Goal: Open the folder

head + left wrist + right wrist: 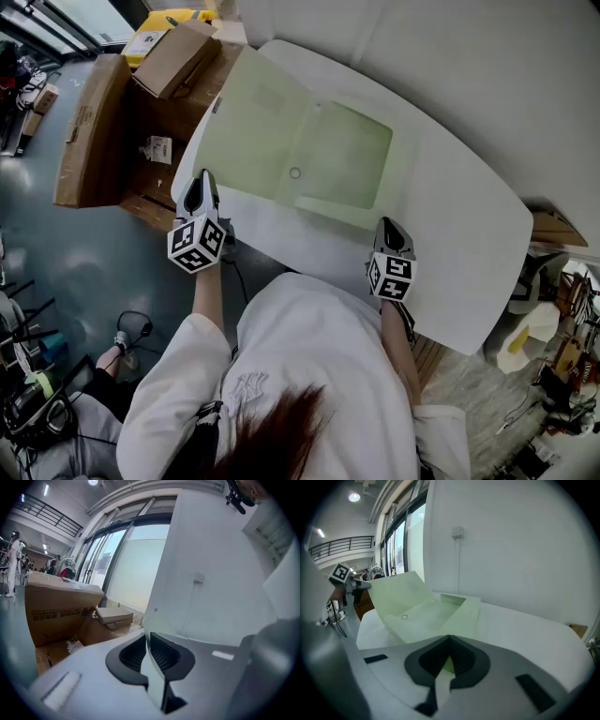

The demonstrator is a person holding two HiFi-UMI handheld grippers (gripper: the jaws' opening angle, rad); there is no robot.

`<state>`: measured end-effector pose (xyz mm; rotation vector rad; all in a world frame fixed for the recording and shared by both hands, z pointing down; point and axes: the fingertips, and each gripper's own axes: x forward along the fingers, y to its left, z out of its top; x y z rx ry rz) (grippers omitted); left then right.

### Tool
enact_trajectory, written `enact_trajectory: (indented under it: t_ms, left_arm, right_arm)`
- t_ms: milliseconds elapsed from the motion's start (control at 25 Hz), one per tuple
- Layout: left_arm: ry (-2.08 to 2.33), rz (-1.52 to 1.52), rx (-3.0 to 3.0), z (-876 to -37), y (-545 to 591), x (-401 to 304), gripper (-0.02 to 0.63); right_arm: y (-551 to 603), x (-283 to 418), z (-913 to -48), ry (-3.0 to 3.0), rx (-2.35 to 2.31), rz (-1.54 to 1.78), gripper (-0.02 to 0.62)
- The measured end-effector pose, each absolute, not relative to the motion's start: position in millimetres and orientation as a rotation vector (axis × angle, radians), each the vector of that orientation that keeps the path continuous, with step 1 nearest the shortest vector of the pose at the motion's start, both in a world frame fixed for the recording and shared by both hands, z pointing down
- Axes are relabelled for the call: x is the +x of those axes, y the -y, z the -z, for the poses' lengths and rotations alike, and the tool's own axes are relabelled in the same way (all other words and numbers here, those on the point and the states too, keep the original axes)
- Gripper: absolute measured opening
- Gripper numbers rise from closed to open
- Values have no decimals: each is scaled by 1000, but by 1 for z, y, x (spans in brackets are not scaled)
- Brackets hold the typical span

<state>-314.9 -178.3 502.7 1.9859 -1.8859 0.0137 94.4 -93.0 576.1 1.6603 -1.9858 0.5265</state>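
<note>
A pale green translucent plastic folder (342,159) lies on the rounded white table (469,234), its front cover (248,122) lifted on the left side. The head view places the left gripper (200,183) at that cover's outer edge and the right gripper (390,228) at the folder's near right edge, but the fingers are hard to read from above. The left gripper view settles it: its fingers (133,656) are pressed onto the thin cover sheet, seen edge-on between them. The right gripper view shows its fingers (466,660) pinched together on the folder's near green edge. It also shows how steeply the cover stands tilted, with the small round snap (404,617) below it. Brown cardboard boxes (94,122) stand on the floor beyond the table's left end.
</note>
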Motion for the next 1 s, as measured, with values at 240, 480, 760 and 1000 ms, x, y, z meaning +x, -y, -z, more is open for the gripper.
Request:
enact_trajectory:
  t_ms: [240, 480, 760, 1000]
  left_arm:
    - [1852, -7, 2036, -490, 177, -305, 32]
    - [1827, -13, 2083, -480, 176, -296, 29]
    - [1801, 2, 2136, -468, 172, -281, 20]
    - [1774, 18, 2195, -454, 166, -263, 15]
  right_arm:
    - [97, 88, -564, 2019, 1669, -485, 6]
    - [106, 81, -539, 2043, 1714, -448, 6]
    - [107, 80, -512, 2087, 1771, -422, 6]
    - [101, 76, -492, 2153, 1798, -394, 6]
